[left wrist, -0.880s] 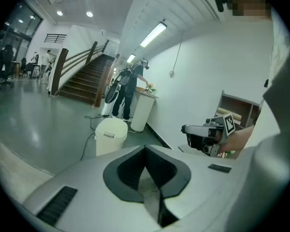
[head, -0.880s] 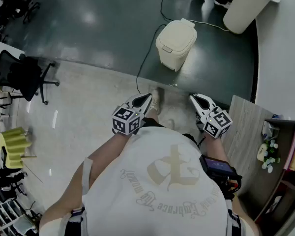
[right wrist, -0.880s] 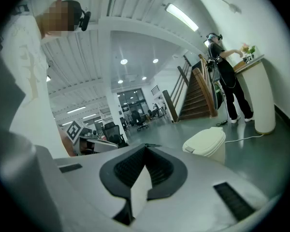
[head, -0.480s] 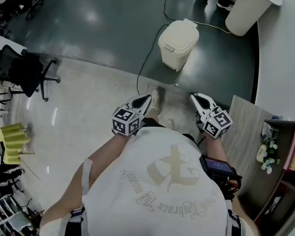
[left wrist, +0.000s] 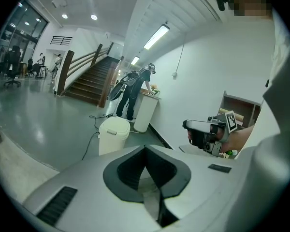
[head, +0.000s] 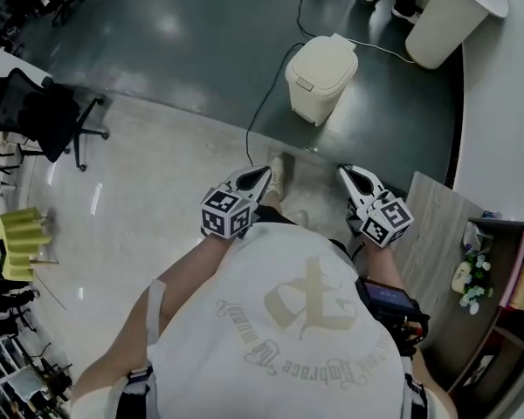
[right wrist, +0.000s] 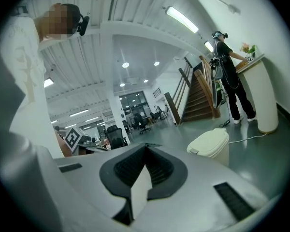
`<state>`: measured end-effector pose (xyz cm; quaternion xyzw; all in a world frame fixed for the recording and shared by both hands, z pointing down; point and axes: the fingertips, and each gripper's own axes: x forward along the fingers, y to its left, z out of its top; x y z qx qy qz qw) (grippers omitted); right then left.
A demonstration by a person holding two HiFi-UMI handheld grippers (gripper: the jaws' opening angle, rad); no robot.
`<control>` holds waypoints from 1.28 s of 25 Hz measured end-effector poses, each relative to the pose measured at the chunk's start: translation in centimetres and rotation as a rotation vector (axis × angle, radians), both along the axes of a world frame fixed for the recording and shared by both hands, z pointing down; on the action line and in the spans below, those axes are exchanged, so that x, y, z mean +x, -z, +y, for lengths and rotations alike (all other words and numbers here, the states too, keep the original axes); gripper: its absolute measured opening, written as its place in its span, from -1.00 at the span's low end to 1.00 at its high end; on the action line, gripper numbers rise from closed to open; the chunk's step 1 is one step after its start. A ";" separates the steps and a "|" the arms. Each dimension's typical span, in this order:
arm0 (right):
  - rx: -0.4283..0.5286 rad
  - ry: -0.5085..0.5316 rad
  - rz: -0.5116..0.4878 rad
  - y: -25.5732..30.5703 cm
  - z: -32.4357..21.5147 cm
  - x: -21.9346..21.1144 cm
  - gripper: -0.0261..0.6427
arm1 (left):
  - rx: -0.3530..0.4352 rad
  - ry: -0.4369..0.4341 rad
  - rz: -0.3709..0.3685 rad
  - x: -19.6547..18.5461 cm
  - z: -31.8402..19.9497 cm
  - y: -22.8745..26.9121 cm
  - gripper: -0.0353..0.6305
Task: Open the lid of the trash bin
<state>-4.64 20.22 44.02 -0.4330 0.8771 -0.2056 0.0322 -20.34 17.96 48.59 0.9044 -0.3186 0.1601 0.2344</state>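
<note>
- Standing well back from the trash bin (head: 320,94), I hold both grippers low, short of it.
- The left gripper (head: 260,175) has its jaws pressed together on nothing; the right gripper (head: 345,173) is the same.
- The bin sits straight ahead, between the two lines of aim, with its lid (head: 321,58) down and the front tab facing me.
- I judge the right gripper slightly nearer the bin.

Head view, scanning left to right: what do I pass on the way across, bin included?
yellow object → black chair → left gripper → trash bin → right gripper → plant
</note>
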 end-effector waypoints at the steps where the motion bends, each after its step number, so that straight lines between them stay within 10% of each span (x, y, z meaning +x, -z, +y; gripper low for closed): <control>1: 0.003 0.000 -0.010 0.0 0.0 0.2 -0.91 | 0.000 0.001 -0.001 0.1 0.0 0.0 -0.85; 32: 0.018 -0.050 0.015 -0.2 -7.5 3.8 -0.91 | -0.007 -0.002 -0.020 2.6 -7.8 -0.1 -0.85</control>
